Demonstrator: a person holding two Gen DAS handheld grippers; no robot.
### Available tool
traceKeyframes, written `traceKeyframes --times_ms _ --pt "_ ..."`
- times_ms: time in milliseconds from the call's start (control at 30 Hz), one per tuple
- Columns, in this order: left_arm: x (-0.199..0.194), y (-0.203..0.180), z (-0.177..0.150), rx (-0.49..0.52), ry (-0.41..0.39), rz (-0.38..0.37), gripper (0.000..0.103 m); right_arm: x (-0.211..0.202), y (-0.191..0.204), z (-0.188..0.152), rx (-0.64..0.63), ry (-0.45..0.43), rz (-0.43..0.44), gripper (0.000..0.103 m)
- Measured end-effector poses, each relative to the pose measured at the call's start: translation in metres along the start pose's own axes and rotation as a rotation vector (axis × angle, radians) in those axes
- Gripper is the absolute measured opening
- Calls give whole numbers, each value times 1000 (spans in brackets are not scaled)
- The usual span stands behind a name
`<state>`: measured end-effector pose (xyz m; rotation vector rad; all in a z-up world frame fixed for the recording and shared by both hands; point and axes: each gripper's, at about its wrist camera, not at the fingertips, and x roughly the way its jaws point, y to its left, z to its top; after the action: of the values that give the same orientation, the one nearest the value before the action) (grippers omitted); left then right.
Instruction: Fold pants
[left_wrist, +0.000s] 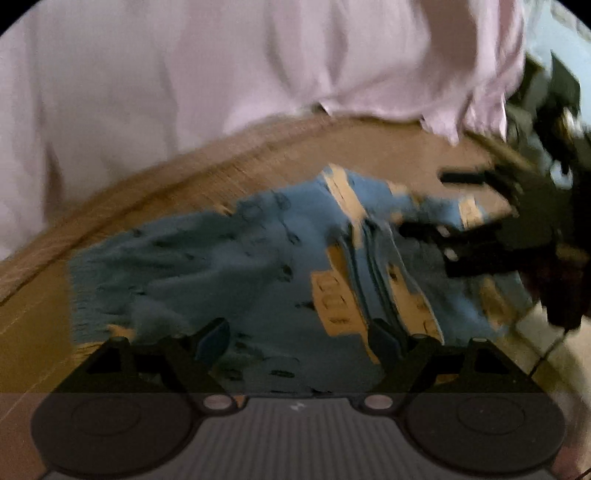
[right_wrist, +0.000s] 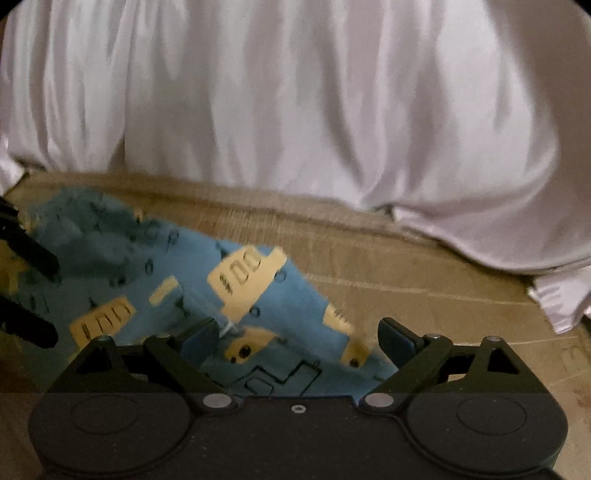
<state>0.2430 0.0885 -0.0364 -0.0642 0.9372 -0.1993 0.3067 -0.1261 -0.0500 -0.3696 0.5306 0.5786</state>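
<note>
Blue printed pants (right_wrist: 192, 291) lay rumpled on the tan mat (right_wrist: 369, 266), near the white drape (right_wrist: 295, 110); left gripper (left_wrist: 297, 341) and right gripper (right_wrist: 297, 338) both hovered spread wide, holding nothing (frames blurred); best to smooth flat, then pinch matching edges.

Pale curtain (right_wrist: 295, 92) behind brown cardboard (right_wrist: 406, 266)
</note>
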Motion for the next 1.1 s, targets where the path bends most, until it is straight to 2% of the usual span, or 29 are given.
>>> traceKeyframes --times_ms 100,200,300,400,567,633,667,733,767,867,933,1000,1067,1100 --pt "-32 21 -10 -121 -179 107 86 -22 7 -3 14 -27 -8 94" --pt "-52 37 -25 -229 -272 291 86 -41 20 -10 21 -43 -1 94" --pt "-56 55 -37 -341 -265 346 84 -51 35 -18 3 -41 -9 94" --pt "-51 69 -42 -432 -215 338 78 -55 43 -24 -6 -34 -4 94" --pt "-35 83 -43 -512 -153 299 66 -51 46 -31 -5 -7 -5 94" --pt "-27 83 -43 -517 -120 305 56 -50 45 -33 -3 2 -9 94" --pt "-26 81 -45 -499 -116 322 55 -49 46 -34 -2 5 -10 94" --pt "-26 72 -45 -420 -107 348 43 -48 45 -36 2 9 -11 94" --pt "-23 67 -42 -380 -93 360 43 -47 45 -37 2 12 -10 94" --pt "-13 55 -37 -291 -62 421 48 -46 47 -39 -3 15 -9 94" --pt "-9 54 -35 -283 -52 459 69 -46 47 -40 -6 16 -8 94" --pt "-8 59 -36 -311 -51 470 77 -46 47 -41 -5 17 -6 94" --pt "-9 64 -37 -320 -63 452 75 -47 47 -43 -1 19 -5 94" --pt "-10 63 -38 -304 -70 445 65 -46 47 -43 2 20 -3 94"
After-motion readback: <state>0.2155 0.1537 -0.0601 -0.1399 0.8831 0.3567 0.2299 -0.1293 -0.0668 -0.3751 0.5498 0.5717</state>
